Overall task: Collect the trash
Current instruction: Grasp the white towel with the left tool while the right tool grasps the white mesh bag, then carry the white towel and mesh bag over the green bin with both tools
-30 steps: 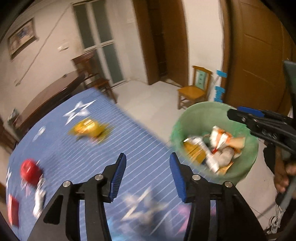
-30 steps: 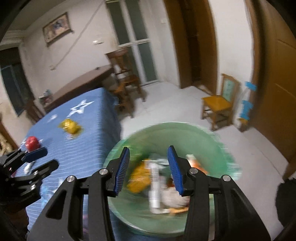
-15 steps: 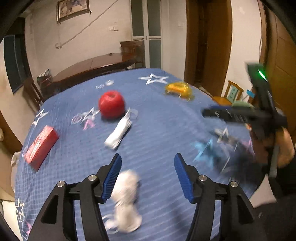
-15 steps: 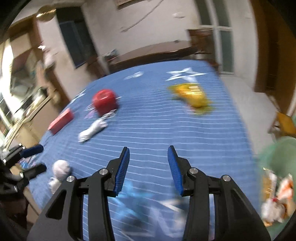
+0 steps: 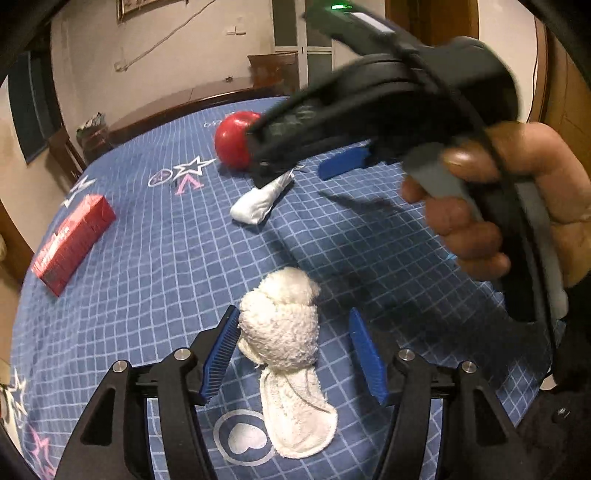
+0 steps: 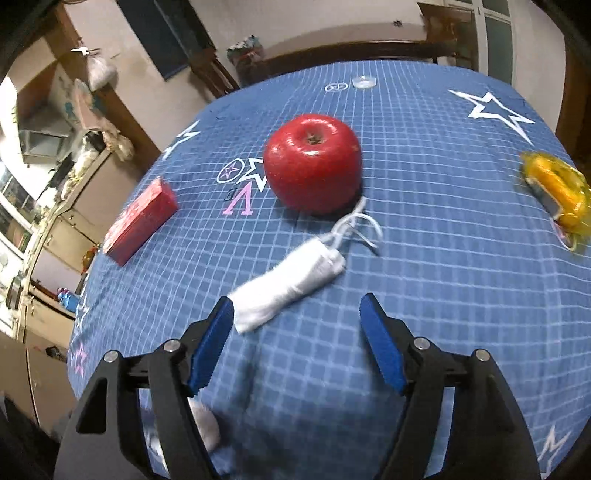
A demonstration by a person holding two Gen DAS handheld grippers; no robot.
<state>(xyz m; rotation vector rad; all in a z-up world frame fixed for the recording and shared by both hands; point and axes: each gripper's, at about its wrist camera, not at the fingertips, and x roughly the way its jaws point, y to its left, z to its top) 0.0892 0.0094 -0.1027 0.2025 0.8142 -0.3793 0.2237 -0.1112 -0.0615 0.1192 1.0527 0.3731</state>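
Straddling the crumpled white cloth [image 5: 284, 332] on the blue tablecloth [image 5: 166, 258], the left gripper [image 5: 293, 354] stands spread and unclenched, ready to pinch, while the right gripper [image 6: 297, 343], jaws opening and empty, aims at the folded face mask [image 6: 291, 284] beside the apple [image 6: 313, 162].

walls: pale plaster wall [image 5: 207, 48], with a framed picture [image 5: 147, 5] high up and a thin cable running across it
window: dark window [image 6: 162, 33] in the wall at left
door: glass-panelled door [image 6: 496, 33] at far right
furniture: dark wooden table [image 6: 351, 55] behind the blue cloth; cluttered shelves [image 6: 44, 192] at left
light: dim, warm indoor light
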